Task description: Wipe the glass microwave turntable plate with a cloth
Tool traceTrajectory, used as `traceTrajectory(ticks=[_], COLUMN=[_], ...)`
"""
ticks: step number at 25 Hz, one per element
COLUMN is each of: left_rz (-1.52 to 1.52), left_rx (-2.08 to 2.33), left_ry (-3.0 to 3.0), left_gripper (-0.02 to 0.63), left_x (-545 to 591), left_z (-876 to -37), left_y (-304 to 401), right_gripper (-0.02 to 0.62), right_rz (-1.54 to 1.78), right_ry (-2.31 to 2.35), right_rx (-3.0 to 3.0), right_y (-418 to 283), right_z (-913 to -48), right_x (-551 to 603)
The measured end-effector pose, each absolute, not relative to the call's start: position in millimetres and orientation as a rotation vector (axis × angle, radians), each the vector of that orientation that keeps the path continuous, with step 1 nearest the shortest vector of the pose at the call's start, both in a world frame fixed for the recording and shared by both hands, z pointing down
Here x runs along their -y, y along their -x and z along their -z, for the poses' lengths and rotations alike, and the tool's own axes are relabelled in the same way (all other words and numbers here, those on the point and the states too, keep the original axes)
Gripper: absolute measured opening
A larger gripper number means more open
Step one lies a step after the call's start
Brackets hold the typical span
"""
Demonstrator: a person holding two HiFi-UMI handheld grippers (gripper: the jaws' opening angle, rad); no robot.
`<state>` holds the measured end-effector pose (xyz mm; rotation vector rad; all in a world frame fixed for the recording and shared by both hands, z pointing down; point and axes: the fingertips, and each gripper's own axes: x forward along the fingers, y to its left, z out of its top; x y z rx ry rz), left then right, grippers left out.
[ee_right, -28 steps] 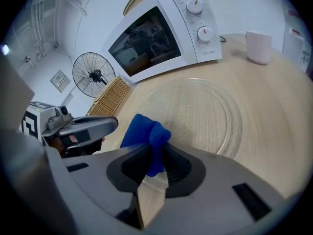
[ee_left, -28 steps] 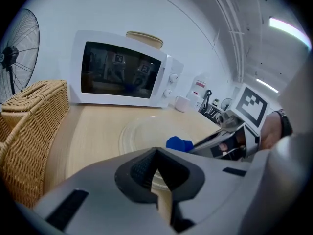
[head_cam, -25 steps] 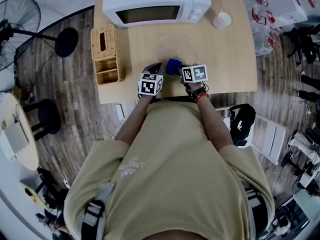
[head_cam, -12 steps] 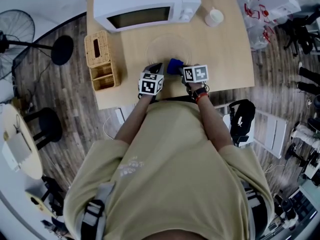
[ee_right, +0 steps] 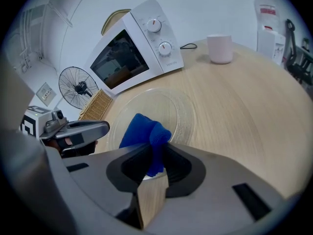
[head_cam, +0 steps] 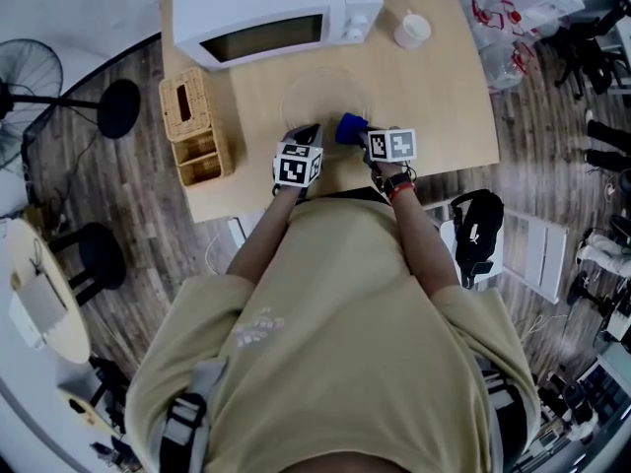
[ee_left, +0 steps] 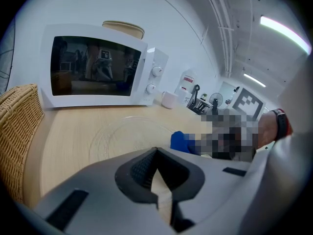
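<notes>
The clear glass turntable plate [head_cam: 325,95] lies flat on the wooden table [head_cam: 444,97] in front of the microwave [head_cam: 266,18]; it also shows as faint rings in the left gripper view [ee_left: 128,133] and in the right gripper view [ee_right: 161,106]. My right gripper [head_cam: 358,134] is shut on a bunched blue cloth [ee_right: 144,133], which hangs over the plate's near right rim [head_cam: 352,127]. My left gripper [head_cam: 309,132] is shut with nothing in it, at the plate's near left edge. The cloth [ee_left: 182,142] shows to its right.
A wicker tissue box and basket [head_cam: 194,126] stand at the table's left edge. A white cup [head_cam: 412,30] sits to the right of the microwave. A fan [head_cam: 30,82] and stools stand on the floor to the left, bags and clutter to the right.
The right gripper has carried the blue cloth a little to the right along the plate's near rim. The head view has shifted, so the table sits further left in the frame.
</notes>
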<state>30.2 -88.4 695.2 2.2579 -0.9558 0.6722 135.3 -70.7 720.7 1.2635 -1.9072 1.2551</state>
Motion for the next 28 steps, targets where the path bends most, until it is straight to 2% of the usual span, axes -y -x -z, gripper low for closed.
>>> traceTrajectory(ticks=[17,28], left_rz=[-0.664,-0.646], left_rx=[0.987,1.050], left_ry=[-2.239,-2.216], left_gripper=[0.017,0.016], left_x=[81,71], left_z=[-694,-690], left_y=[-19,8], right_gripper=[0.089,0.087], right_rz=[-1.272,-1.320], right_ry=[-1.388,-1.302], right_rx=[1.879,1.996], right_y=[-158,-122], right_z=[-719,-697], right_x=[68,68])
